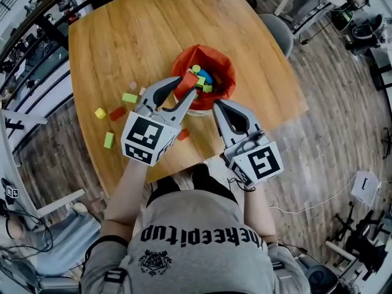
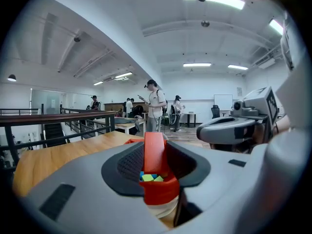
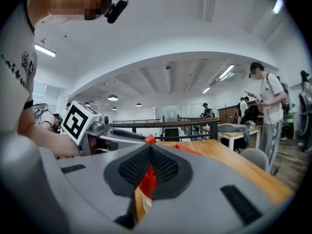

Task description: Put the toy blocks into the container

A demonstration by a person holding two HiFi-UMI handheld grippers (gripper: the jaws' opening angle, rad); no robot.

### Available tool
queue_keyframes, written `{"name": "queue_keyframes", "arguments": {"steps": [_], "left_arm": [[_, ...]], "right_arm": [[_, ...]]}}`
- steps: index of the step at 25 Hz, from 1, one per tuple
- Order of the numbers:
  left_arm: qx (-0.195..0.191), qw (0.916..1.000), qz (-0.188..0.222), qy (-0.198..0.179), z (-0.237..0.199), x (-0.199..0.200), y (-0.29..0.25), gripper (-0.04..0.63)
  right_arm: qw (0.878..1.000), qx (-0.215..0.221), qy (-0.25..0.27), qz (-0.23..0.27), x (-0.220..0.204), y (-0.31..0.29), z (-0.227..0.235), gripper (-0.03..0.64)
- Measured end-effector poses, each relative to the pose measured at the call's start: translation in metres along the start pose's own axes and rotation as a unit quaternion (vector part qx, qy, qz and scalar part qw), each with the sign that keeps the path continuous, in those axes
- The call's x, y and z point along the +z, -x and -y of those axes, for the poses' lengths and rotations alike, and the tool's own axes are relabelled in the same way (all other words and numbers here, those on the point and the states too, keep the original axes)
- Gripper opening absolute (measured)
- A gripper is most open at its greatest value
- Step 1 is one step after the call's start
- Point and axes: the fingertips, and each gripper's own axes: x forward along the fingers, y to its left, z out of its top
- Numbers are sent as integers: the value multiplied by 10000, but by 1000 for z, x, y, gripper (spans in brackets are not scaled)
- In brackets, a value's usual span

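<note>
- Your left gripper [image 1: 185,87] — clamped on a red block [image 2: 155,150], long axis upright, at the red container's [image 1: 225,72] near rim.
- Your right gripper [image 1: 218,105] — closed, empty, alongside.

One container [image 1: 211,49], two claws [image 1: 187,86] [image 1: 217,105], loose blocks: two green [image 1: 129,97] [image 1: 109,140], two red [image 1: 117,113] [image 1: 183,134], one yellow [image 1: 100,113].
</note>
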Motion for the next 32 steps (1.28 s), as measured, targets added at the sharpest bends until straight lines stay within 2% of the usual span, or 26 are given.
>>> {"name": "queue_keyframes", "arguments": {"steps": [4,12,26,32], "left_arm": [[-169,9998,-20,-121,9,3,-16,150],[-255,9993,-110,-256,12,1,-34,150],[-35,9997,-148,-180,7,1,-35,155],[317,9994,42,-108,-6,7,-13,34]], "right_arm": [[9996,-269,-45,-5,-2,15,12,9],[9982,-591,-90,-37,-7,34,24,9],[9982,-585,-110,-87,-10,42,27,9],[9994,-319,-101,-110,-10,29,16,9]]}}
